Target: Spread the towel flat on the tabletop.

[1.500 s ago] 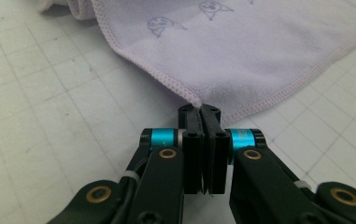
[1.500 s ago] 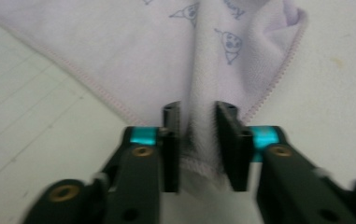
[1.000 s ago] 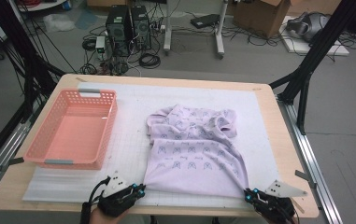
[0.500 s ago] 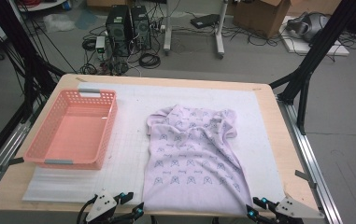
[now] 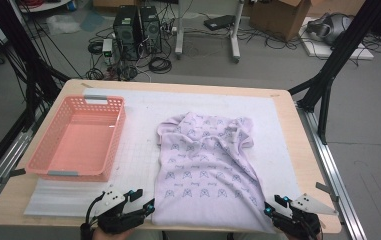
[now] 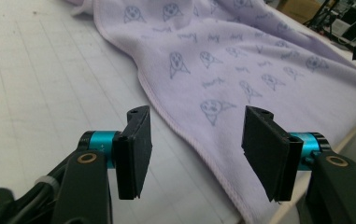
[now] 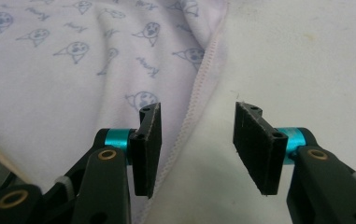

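Mostly flat lilac towel (image 5: 205,170), small printed figures, far end rumpled.

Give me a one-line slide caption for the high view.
Both claws, left and right, open at the lilac towel's near corners, pink basket alongside.

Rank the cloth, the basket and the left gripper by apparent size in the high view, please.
1. cloth
2. basket, only somewhat smaller
3. left gripper, clearly smallest, though it is nearest the camera
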